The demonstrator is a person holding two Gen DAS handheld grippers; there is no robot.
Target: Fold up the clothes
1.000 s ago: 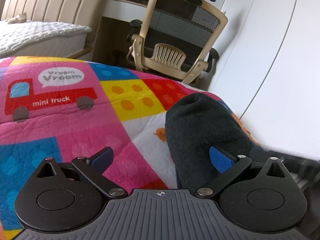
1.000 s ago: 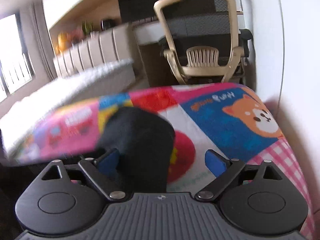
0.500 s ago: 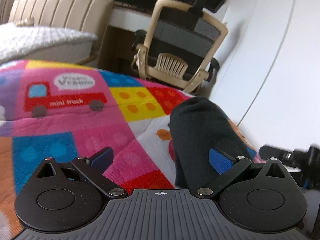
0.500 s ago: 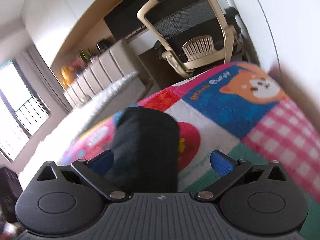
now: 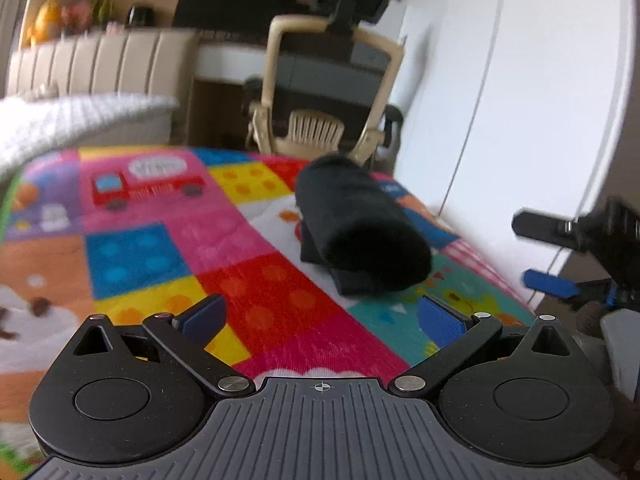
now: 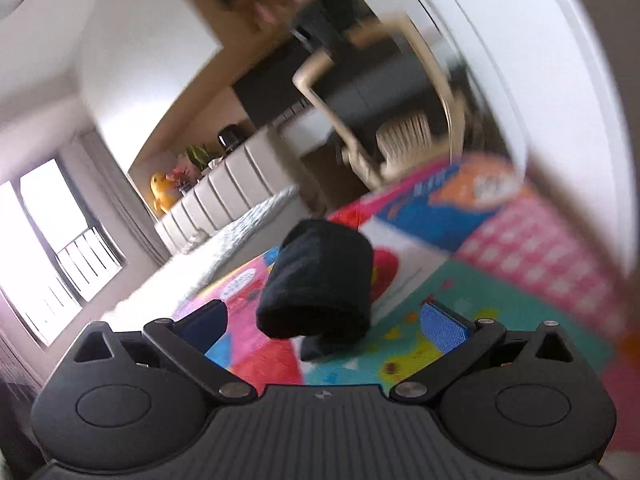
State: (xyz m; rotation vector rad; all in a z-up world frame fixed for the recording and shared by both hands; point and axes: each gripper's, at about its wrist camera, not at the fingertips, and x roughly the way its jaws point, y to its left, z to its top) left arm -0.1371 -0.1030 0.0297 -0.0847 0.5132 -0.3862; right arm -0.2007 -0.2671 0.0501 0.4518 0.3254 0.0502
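A dark folded garment (image 5: 360, 228) lies in a thick bundle on the colourful play mat (image 5: 160, 240); it also shows in the right wrist view (image 6: 320, 284). My left gripper (image 5: 320, 316) is open and empty, held back from the bundle above the mat. My right gripper (image 6: 324, 326) is open and empty, also short of the bundle and tilted. The right gripper shows at the right edge of the left wrist view (image 5: 560, 256).
A beige office chair (image 5: 324, 92) stands behind the mat by a desk. A white wall (image 5: 520, 100) runs along the mat's right side. A bed with a padded headboard (image 5: 100, 68) is at the left. A window (image 6: 44, 248) is at the far left.
Both grippers have drawn back from the folded garment, which stays on the mat. The right gripper has tilted and swung away to the right.
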